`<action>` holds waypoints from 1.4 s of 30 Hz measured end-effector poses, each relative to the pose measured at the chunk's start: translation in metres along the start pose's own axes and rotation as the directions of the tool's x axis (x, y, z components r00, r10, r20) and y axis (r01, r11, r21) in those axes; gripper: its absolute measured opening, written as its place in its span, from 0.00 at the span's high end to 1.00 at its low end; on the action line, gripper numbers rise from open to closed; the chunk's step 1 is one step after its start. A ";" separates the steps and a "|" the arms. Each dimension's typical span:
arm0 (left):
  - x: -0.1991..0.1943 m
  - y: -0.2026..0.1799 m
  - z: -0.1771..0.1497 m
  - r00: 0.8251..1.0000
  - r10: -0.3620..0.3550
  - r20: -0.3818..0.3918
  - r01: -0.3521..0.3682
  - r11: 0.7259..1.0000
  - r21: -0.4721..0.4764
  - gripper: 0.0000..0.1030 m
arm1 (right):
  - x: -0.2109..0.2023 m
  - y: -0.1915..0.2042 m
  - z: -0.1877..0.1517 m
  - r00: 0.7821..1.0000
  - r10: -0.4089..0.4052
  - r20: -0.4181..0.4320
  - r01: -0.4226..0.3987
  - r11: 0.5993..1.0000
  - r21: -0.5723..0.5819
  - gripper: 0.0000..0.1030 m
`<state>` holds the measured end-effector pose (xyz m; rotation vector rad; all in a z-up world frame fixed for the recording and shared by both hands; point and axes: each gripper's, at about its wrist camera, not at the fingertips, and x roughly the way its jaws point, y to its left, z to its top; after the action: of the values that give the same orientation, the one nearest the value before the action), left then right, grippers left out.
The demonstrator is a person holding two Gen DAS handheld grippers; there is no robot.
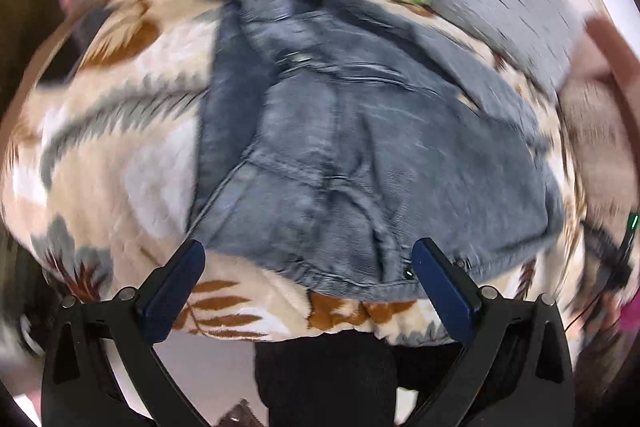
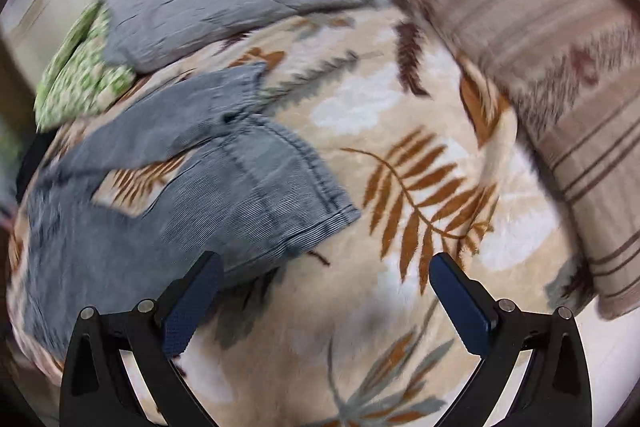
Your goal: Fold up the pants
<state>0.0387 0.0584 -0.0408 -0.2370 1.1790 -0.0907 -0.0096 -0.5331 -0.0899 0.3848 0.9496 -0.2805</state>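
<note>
Denim pants [image 1: 360, 155] rumpled on leaf-print blanket [image 2: 420, 115], both grippers (jaws apart) above

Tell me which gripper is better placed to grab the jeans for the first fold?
Left, probably. The left gripper is open with the waistband edge of the jeans between its fingers. The right gripper is open over bare blanket; the leg hem lies ahead, to its left.

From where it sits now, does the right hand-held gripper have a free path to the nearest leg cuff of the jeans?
Probably yes. The right hand-held gripper is open, and the hemmed cuff of the jeans lies flat on the leaf-print blanket just ahead, with nothing between.
</note>
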 end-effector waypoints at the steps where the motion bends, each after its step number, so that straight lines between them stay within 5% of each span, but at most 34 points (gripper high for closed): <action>1: 0.005 0.007 -0.002 1.000 -0.015 -0.015 0.015 0.999 -0.036 0.00 | 0.009 -0.006 0.003 1.000 0.019 -0.016 -0.018 0.999 0.034 0.00; 7: 0.048 0.017 -0.014 0.980 -0.150 -0.130 0.124 0.974 -0.191 0.00 | 0.053 -0.025 0.002 0.981 0.176 -0.079 -0.152 0.957 0.248 0.01; 11: 0.064 0.014 -0.010 0.971 -0.202 -0.130 0.163 0.951 -0.263 0.00 | 0.061 -0.028 0.000 0.960 0.279 -0.010 -0.260 0.905 0.337 0.02; 14: 0.061 0.009 -0.002 0.964 -0.251 -0.087 0.214 0.928 -0.305 0.00 | 0.066 -0.025 0.001 0.937 0.349 0.027 -0.334 0.867 0.370 0.30; 16: 0.062 0.010 0.000 0.965 -0.248 -0.090 0.207 0.922 -0.327 0.00 | 0.076 -0.017 0.007 0.939 0.345 -0.016 -0.317 0.880 0.355 0.63; 18: 0.059 0.014 -0.001 0.971 -0.225 -0.079 0.185 0.918 -0.351 0.19 | 0.081 -0.009 0.012 0.950 0.310 -0.047 -0.282 0.911 0.301 0.92; 19: 0.055 0.018 -0.002 0.974 -0.214 -0.073 0.175 0.918 -0.356 0.28 | 0.079 -0.008 0.013 0.948 0.314 -0.040 -0.289 0.910 0.299 0.92; 21: 0.048 0.030 -0.003 0.973 -0.223 -0.060 0.188 0.914 -0.359 0.86 | 0.055 -0.014 0.015 0.943 0.331 0.043 -0.329 0.899 0.290 0.92; 25: 0.039 0.041 -0.008 0.968 -0.242 -0.067 0.203 0.912 -0.356 0.85 | 0.011 -0.030 0.001 0.936 0.334 0.111 -0.351 0.904 0.243 0.92; 28: 0.041 0.032 -0.016 0.980 -0.180 -0.085 0.148 0.944 -0.296 0.84 | 0.000 -0.050 -0.026 0.935 0.341 0.099 -0.355 0.893 0.278 0.92; 33: 0.040 0.040 -0.023 0.979 -0.170 -0.109 0.132 0.948 -0.291 0.83 | 0.022 -0.083 -0.078 0.945 0.327 0.018 -0.308 0.870 0.386 0.91; 35: 0.035 0.042 -0.025 0.976 -0.182 -0.117 0.144 0.951 -0.274 0.82 | 0.022 -0.086 -0.087 0.941 0.339 0.017 -0.317 0.862 0.395 0.86; 37: 0.024 0.041 -0.031 0.968 -0.213 -0.132 0.184 0.962 -0.201 0.82 | 0.012 -0.090 -0.084 0.953 0.302 0.011 -0.283 0.879 0.383 0.70; 40: -0.001 0.042 -0.032 0.967 -0.237 -0.095 0.231 0.970 -0.074 0.81 | -0.018 -0.103 -0.071 0.975 0.209 0.078 -0.223 0.913 0.342 0.66; 41: -0.009 0.041 -0.025 0.975 -0.210 -0.068 0.208 0.978 -0.034 0.75 | -0.028 -0.108 -0.062 0.975 0.187 0.117 -0.216 0.919 0.329 0.62; 42: -0.012 0.039 -0.017 0.981 -0.187 -0.050 0.187 0.982 -0.011 0.58 | -0.032 -0.111 -0.054 0.976 0.174 0.134 -0.209 0.925 0.318 0.51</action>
<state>0.0164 0.0964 -0.0449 -0.3531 1.2054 -0.2591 -0.1111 -0.6068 -0.1128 0.7614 0.7551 -0.2785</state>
